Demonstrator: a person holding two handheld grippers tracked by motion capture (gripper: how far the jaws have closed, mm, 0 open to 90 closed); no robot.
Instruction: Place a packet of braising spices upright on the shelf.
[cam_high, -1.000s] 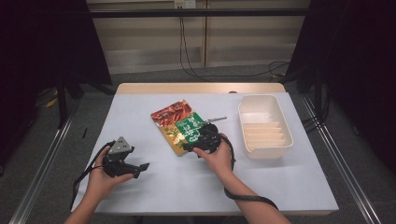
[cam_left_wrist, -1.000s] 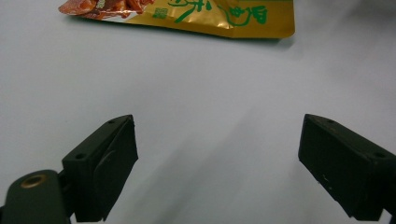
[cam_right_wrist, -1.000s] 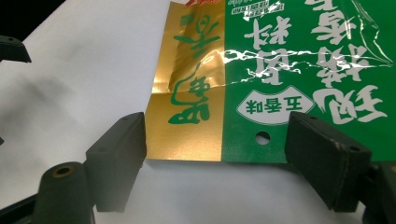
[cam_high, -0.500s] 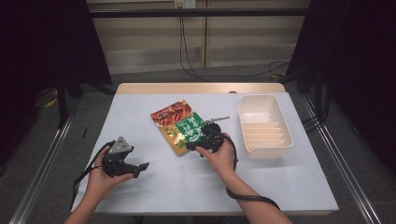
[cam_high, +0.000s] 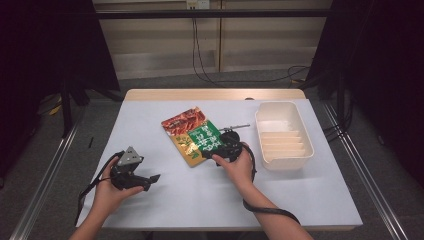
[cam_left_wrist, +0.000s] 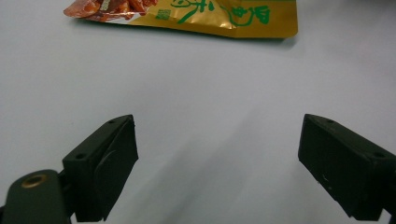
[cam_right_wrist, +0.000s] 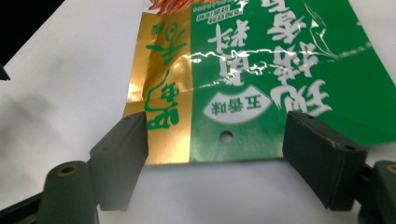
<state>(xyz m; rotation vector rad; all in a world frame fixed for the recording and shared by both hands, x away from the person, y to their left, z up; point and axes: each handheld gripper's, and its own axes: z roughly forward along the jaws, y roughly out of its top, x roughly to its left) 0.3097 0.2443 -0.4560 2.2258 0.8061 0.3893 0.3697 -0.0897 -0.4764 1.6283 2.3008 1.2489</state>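
Snack packets wait for the first pick

Left gripper (cam_high: 150, 178) rests low near the desk's near-left corner, held in the person's left hand (cam_high: 107, 192); its jaws stand wide apart with nothing but bare desk (cam_left_wrist: 201, 93) between them, pointing toward the packets from well off.

Packets lie in an overlapping stack around the middle of the desk: a red packet (cam_high: 184, 120) farthest toward the far edge, a gold packet (cam_high: 186, 150) beneath, and a green packet (cam_high: 205, 138) on top, its hang-hole end turned toward the right gripper (cam_high: 216, 148). In the right gripper view the green packet's (cam_right_wrist: 280, 70) near edge sits just in front of the two jaws, roughly centred between them, while the gold packet (cam_right_wrist: 161, 107) reaches past the left jaw. The jaws are spread and neither pad presses on the foil (the packet is flat, so they straddle it rather than pinch it).

Toward the right edge stands the cream tray (cam_high: 306, 131), empty as far as can be seen.

Judging by this, the step in hand is the approach to the green packet. The next move likely calls for sliding one jaw under its near edge, closing on it alone, and lifting without dragging the gold one along.
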